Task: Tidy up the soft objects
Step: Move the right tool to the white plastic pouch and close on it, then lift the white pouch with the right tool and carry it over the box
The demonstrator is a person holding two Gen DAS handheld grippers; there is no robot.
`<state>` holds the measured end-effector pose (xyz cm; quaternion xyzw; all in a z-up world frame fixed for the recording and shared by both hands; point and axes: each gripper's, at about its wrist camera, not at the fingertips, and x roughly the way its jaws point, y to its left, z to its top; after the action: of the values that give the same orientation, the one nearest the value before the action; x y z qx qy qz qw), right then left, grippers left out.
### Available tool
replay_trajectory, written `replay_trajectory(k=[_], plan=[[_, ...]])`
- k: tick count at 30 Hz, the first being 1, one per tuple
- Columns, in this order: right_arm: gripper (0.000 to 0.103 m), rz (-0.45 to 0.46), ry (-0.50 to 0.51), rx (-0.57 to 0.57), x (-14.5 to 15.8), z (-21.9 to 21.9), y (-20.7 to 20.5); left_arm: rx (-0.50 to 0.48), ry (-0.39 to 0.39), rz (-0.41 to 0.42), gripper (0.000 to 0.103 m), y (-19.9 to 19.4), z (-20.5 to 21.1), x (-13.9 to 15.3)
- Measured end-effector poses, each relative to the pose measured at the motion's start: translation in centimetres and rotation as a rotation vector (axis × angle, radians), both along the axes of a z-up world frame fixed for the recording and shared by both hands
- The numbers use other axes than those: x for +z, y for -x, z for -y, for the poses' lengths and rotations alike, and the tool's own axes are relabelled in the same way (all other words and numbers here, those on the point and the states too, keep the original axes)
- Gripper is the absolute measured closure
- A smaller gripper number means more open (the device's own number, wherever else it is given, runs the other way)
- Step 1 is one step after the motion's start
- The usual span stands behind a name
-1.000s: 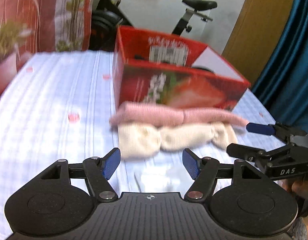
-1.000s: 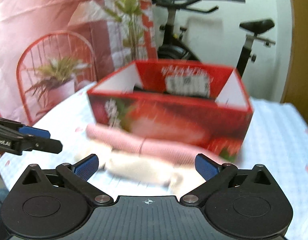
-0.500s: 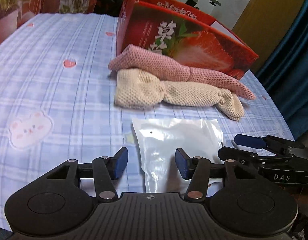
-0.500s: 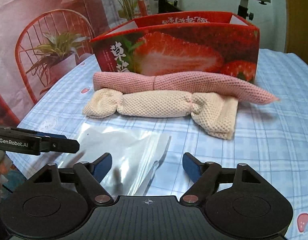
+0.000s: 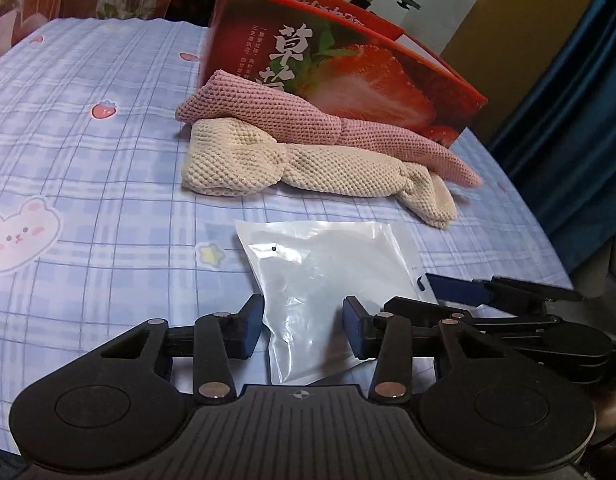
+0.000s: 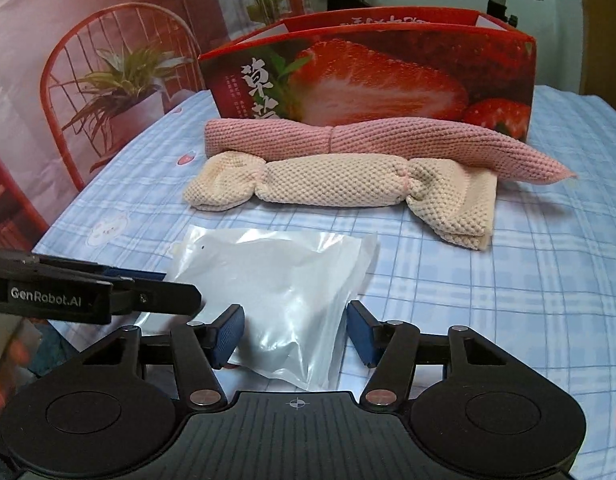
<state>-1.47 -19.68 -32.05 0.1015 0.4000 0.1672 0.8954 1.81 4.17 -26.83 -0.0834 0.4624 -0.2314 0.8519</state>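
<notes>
Both grippers had dropped from the strawberry box (image 6: 372, 76) to the clear plastic bag (image 5: 320, 280) lying flat on the surface. Left gripper (image 5: 303, 330) and right gripper (image 6: 295, 334) were closing around its near end, apparently not yet pinching. The pink towel roll (image 6: 348, 140) and cream towel roll (image 6: 332, 184) lay untouched.

The left tongs (image 6: 179, 292), seen from the right wrist, carried "GenRobot.AI" in white on their black side. The red strawberry box (image 6: 388, 80) bore large white Chinese characters "草莓" on its front, with smaller lines beside them too small to read.
</notes>
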Motion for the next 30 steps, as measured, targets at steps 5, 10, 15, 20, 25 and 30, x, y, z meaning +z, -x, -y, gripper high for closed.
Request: replay_trajectory(k=[5,10,15,20,25,30], plan=[[0.051,0.008,-0.034,-0.016,-0.2,0.3,-0.2,0.002,0.008,0.009,0.058,0.0,0.2,-0.1],[0.059,0.008,-0.048,-0.016,-0.3,0.2,-0.7,-0.011,0.016,0.001,0.058,-0.6,0.3,-0.1],[0.063,0.002,-0.068,-0.023,-0.3,0.4,-1.0,-0.005,0.034,-0.001,0.058,-0.9,0.2,-0.3],[0.067,0.026,-0.025,0.011,-0.2,0.1,-0.8,0.02,-0.002,0.012,0.059,-1.0,-0.1,-0.3],[0.067,0.042,0.016,0.024,0.0,-0.1,-0.4,0.044,-0.038,0.013,0.059,-1.5,-0.5,-0.2],[0.067,0.041,0.012,0.036,-0.2,0.0,-0.3,0.026,-0.047,0.019,0.058,-1.7,0.2,-0.1]])
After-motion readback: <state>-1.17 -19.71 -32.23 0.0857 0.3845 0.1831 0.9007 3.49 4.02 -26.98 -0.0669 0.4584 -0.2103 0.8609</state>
